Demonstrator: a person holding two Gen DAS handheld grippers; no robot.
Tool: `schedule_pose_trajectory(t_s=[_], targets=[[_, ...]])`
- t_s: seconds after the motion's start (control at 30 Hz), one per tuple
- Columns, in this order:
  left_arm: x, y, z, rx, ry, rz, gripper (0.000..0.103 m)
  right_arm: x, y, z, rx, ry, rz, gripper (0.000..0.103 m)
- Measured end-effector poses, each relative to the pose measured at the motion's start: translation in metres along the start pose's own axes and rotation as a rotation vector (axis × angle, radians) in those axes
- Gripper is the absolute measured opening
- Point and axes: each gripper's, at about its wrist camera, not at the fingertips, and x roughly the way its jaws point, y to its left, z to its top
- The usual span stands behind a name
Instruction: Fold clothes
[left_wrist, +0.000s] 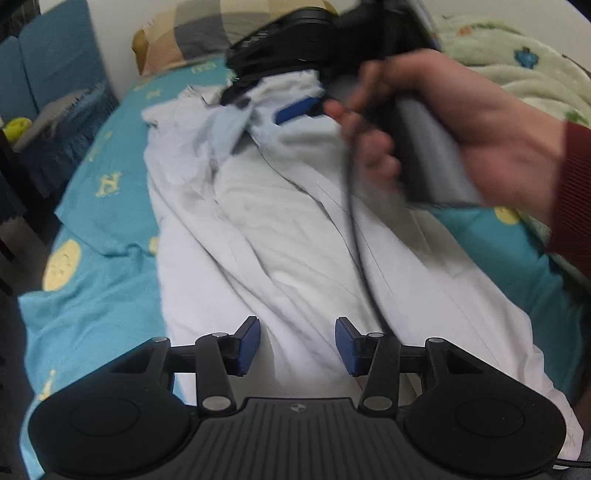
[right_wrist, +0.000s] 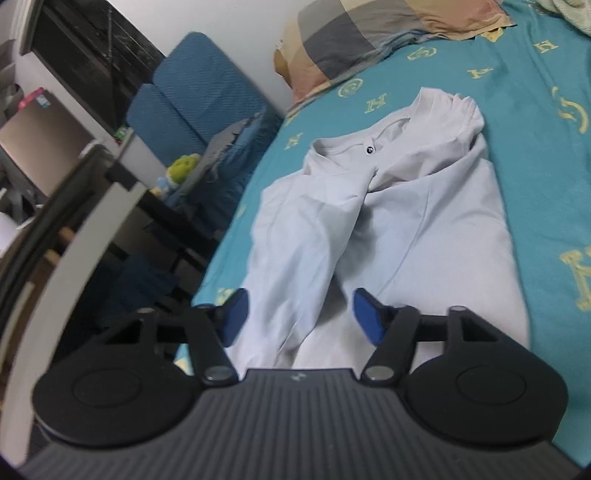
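While the pale grey shirt lies spread along the bed, on its turquoise sheet with yellow letters and smiley faces, both tools hang over its lower end. Seen from the right wrist, the shirt's collar, with a small dark button, points toward the checked pillow at the head of the bed, and one sleeve is folded in across the chest; the cloth is creased down its middle.

In the left wrist view, the left hand-held gripper has its blue pads apart, with only the shirt's hem area showing in the gap below them; nothing is pinched. The right hand-held gripper likewise stands with its pads apart above the shirt's lower part, and no cloth is caught between them.

From the left wrist, a person's right hand in a dark red sleeve grips the handle of the other tool over the shirt's upper half, blurred, and a black cable trails from it down across the cloth. A pale green blanket lies bunched beyond that hand, on the far side of the shirt. Past the shirt's other side, off the bed's edge, stands a blue chair with a yellow-green soft toy beside it.
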Motion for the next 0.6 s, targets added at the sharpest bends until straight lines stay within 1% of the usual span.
schedule_pose_trajectory(t_s=[0.03,0.07,0.1,0.13,0.17,0.2,0.23,0.3,0.37,0.47,0.53,0.6], targets=[[0.005,0.001,0.000,0.003,0.009,-0.001,0.044,0.009,-0.003,0.001,-0.001,-0.002,-0.008,0.060],[0.007,0.001,-0.001,0.006,0.007,0.000,0.042,0.016,-0.005,0.001,-0.003,-0.005,-0.013,0.054],[0.009,0.002,-0.001,0.008,0.002,-0.002,0.036,0.022,-0.008,0.001,-0.006,-0.009,-0.018,0.047],[0.010,0.003,0.000,0.007,-0.001,-0.008,0.030,0.027,-0.010,0.001,-0.014,-0.016,-0.018,0.045],[0.011,0.004,0.000,0.008,-0.004,-0.014,0.026,0.032,-0.012,0.001,-0.024,-0.020,-0.009,0.036],[0.011,0.004,0.001,0.013,-0.010,-0.022,0.016,0.037,-0.013,0.001,-0.034,-0.020,0.001,0.021],[0.011,0.005,0.002,0.016,-0.017,-0.031,0.009,0.041,-0.015,0.002,-0.043,-0.015,0.012,0.016],[0.010,0.010,0.002,0.004,-0.024,-0.055,0.005,0.045,-0.016,0.004,-0.047,-0.023,0.032,0.007],[0.006,0.015,0.002,-0.022,-0.041,-0.092,0.003,0.044,-0.014,0.008,-0.067,-0.046,0.038,0.006],[-0.001,0.022,0.002,-0.062,-0.074,-0.155,0.002,0.031,-0.008,0.019,-0.093,-0.117,0.051,0.005],[-0.005,0.024,0.003,-0.077,-0.094,-0.196,0.002,0.023,-0.010,0.029,-0.077,-0.152,0.044,0.005],[-0.004,0.023,0.002,-0.081,-0.088,-0.229,0.002,0.016,-0.014,0.038,-0.061,-0.180,0.024,0.005]])
